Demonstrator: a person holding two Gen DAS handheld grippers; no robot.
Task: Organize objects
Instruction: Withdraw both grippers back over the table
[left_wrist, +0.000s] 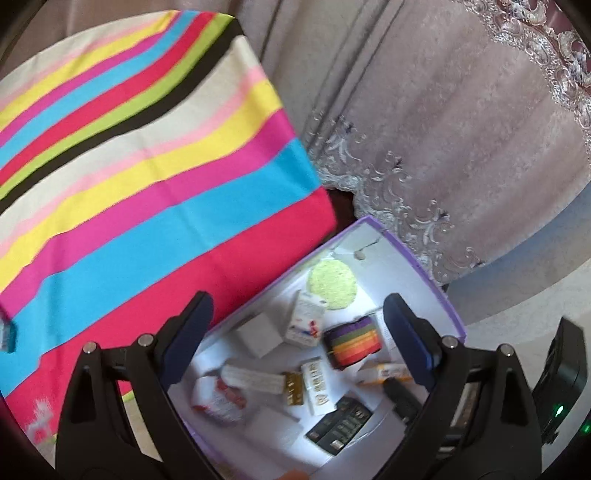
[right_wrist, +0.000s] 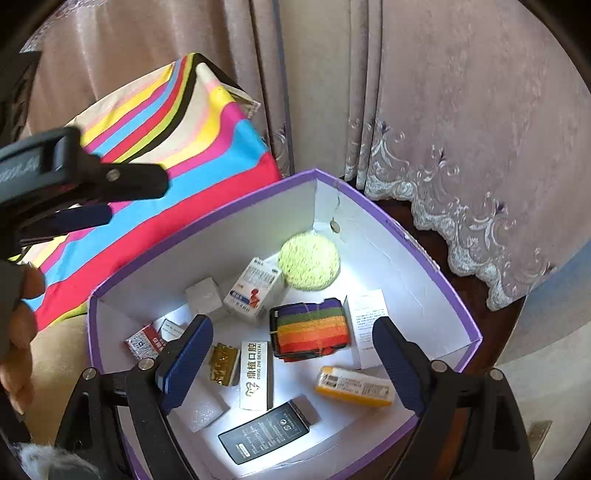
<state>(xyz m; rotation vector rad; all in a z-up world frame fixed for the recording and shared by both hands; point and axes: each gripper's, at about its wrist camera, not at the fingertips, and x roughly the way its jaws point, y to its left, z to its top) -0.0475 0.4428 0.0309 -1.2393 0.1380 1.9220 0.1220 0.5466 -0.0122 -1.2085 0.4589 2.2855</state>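
A purple-rimmed white box holds several small items: a green round pad, a rainbow strap roll, a white medicine carton, a white dental carton, an orange packet, a black box and a red packet. My right gripper is open and empty above the box. My left gripper is open and empty over the box's near side; it also shows at the left of the right wrist view. The strap roll lies between its fingers.
A striped cloth covers a surface left of the box. Pink embroidered curtains hang behind. The box stands on a dark wooden top. A black device with green lights is at the right edge.
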